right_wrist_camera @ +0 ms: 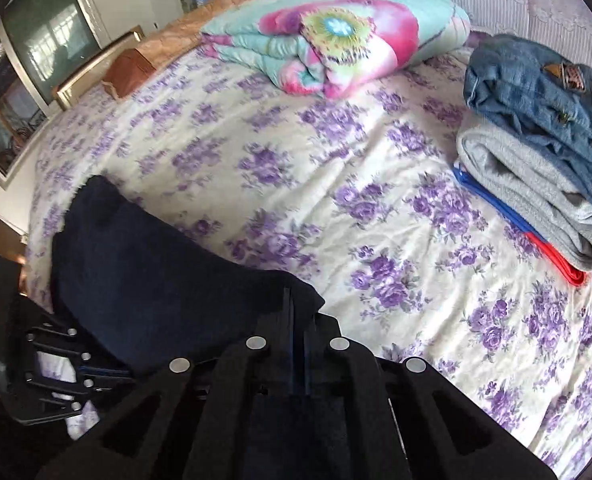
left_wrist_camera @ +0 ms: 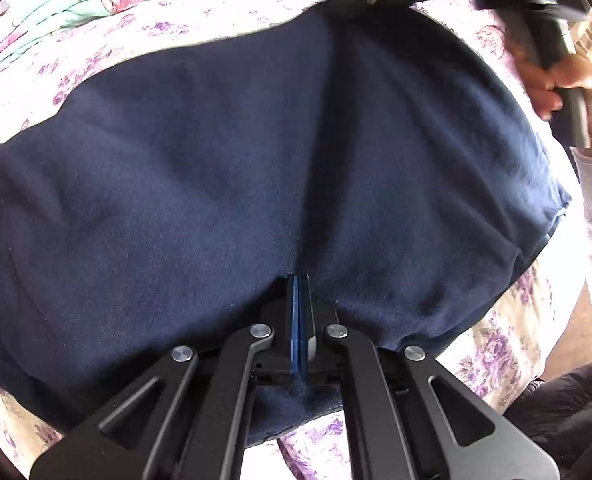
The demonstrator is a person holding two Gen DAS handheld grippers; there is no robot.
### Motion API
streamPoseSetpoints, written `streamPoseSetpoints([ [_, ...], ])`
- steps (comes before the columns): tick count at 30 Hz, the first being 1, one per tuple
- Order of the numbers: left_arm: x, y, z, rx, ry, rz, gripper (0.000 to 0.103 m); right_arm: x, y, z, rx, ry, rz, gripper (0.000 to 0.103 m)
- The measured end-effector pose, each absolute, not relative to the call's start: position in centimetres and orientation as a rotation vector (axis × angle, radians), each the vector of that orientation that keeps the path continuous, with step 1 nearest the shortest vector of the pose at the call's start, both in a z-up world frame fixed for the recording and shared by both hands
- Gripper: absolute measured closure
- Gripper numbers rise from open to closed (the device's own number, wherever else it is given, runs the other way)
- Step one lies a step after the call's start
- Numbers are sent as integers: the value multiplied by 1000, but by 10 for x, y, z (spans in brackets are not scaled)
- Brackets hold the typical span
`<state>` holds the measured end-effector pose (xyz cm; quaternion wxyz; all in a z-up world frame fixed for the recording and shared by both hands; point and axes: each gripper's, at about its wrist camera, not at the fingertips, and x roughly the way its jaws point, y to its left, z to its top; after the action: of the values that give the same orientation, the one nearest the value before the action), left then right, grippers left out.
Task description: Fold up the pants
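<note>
1. Biggest thing first: the navy pants (left_wrist_camera: pixel 256 168) spread wide over the floral bedsheet (right_wrist_camera: pixel 335 184) near the bed's front edge, already looking doubled into a broad panel. The risk here is a lopsided fold: both pinches sit along one hem, so if one side travels faster than the other, the panel skews and the edges miss each other.

2. The folded clothes stack (right_wrist_camera: pixel 535 152), jeans on grey knit on a red-and-blue piece, sits toward the bed's right edge. A wide swing of the pants that way could clip it and topple it.

3. The rolled floral quilt (right_wrist_camera: pixel 335 36) lies toward the far edge, well apart from the pants. Little threat, I'd judge, unless the cloth gets flung long.

4. Left gripper (left_wrist_camera: pixel 299 280): jaws pressed together on the near edge of the pants, fabric bunching around the blue pads. The bite looks thin. A sharp tug could pull the layers out, or only the top layer may come along and the fold opens underneath.

5. Right gripper (right_wrist_camera: pixel 296 296): jaws clamped on a corner of the pants, right at the tip of the cloth. That's the smallest hold on show. Fleece-like fabric may creep out under tension, and the corner would flop back onto the bedsheet.
</note>
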<state>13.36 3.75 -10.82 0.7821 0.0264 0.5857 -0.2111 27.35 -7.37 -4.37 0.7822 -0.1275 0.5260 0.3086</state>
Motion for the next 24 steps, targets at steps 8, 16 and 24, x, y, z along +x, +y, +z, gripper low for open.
streamPoseSetpoints([
  [8, 134, 38, -96, 52, 1261, -461, 102, 316, -124, -70, -33, 1235, 566, 52],
  [16, 204, -17, -44, -21, 1211, -560, 101, 239, -184, 13, -70, 1061, 410, 44],
  [24, 273, -70, -98, -17, 1366, -546, 101, 86, -153, -28, -112, 1122, 545, 89],
])
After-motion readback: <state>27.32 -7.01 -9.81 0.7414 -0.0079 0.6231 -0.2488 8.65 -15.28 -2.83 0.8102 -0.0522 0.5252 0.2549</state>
